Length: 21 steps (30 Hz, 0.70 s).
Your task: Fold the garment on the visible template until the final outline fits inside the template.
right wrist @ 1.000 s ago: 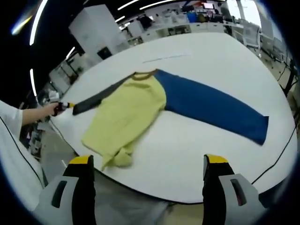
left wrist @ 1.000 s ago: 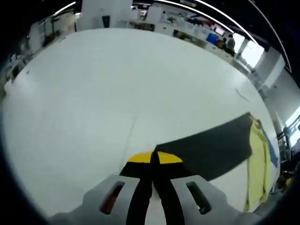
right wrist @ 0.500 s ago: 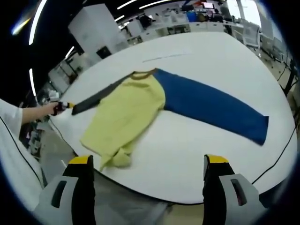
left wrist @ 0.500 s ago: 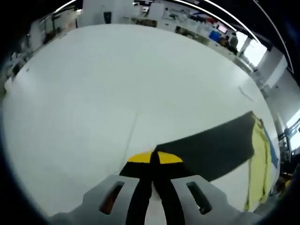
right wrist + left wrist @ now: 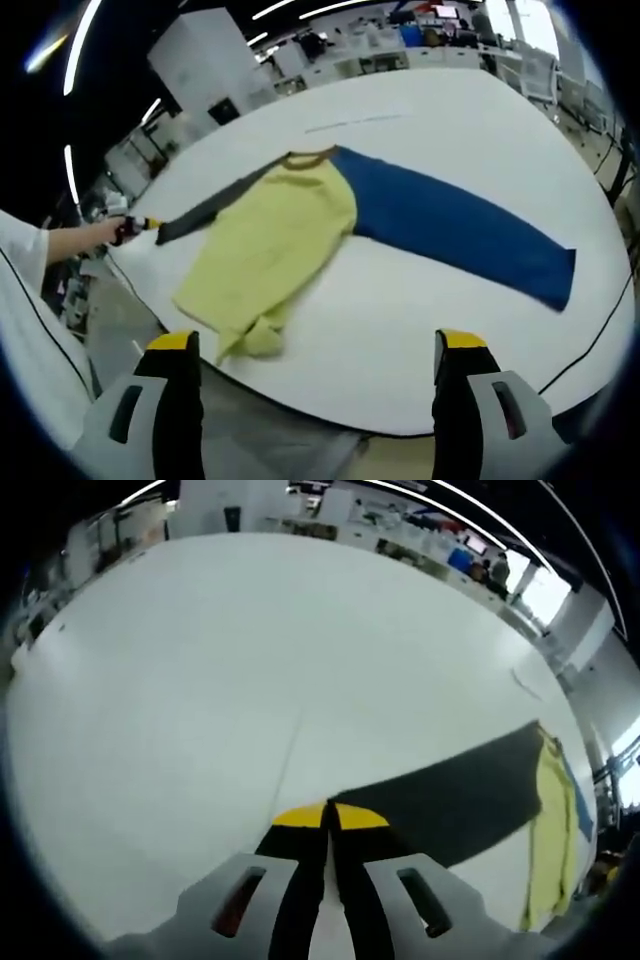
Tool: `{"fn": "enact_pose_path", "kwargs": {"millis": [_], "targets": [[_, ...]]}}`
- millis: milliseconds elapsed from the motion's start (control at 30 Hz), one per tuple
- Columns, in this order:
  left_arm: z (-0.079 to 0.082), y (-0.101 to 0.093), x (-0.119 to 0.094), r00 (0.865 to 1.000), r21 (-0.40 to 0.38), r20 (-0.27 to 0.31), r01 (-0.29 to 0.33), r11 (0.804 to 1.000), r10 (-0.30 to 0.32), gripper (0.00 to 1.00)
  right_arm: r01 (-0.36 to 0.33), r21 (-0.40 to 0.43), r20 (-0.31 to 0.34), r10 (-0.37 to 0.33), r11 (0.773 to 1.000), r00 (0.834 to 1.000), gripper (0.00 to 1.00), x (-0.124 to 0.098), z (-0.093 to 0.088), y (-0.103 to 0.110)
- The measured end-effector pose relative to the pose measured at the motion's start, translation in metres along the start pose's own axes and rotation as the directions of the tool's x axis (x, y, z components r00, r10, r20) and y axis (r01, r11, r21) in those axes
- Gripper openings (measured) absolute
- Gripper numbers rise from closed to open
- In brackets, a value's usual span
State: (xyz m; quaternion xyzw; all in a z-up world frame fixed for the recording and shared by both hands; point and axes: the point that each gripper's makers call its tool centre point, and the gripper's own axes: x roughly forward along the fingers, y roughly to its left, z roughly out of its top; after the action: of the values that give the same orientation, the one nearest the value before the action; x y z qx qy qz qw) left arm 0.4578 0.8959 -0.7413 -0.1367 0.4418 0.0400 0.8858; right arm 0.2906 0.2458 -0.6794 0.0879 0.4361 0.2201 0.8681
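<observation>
The left claw (image 5: 328,818) sits at the bottom centre of the left gripper view, jaws pinched together on the cuff of the dark sleeve (image 5: 450,800), which runs away toward the right edge to the yellow body (image 5: 548,830). In the right gripper view the right claw (image 5: 318,352) stands wide and empty at the bottom, off the near edge of the white table (image 5: 400,330). The long-sleeved shirt (image 5: 270,240) lies mid-frame, its blue sleeve (image 5: 460,235) stretched toward the right, nearer that open claw.
</observation>
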Motion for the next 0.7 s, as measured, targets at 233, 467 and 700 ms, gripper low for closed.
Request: {"fn": "enact_pose_path", "kwargs": {"millis": [233,467,700], "targets": [[-0.001,-0.001,-0.006,1.000,-0.013,0.009,0.002,1.000,-0.002,0.00,-0.006,-0.006,0.001,0.006,1.000,1.000,0.96,0.000,0.002,0.002],[0.007,-0.006,-0.011,0.999,-0.011,0.031,0.007,1.000,-0.007,0.00,-0.009,-0.010,0.004,0.009,1.000,1.000,0.96,-0.001,0.002,0.002],[0.012,-0.010,-0.012,0.999,-0.015,0.045,0.021,1.000,-0.021,0.00,-0.010,-0.008,0.008,0.010,1.000,1.000,0.96,-0.002,0.001,0.002]]}}
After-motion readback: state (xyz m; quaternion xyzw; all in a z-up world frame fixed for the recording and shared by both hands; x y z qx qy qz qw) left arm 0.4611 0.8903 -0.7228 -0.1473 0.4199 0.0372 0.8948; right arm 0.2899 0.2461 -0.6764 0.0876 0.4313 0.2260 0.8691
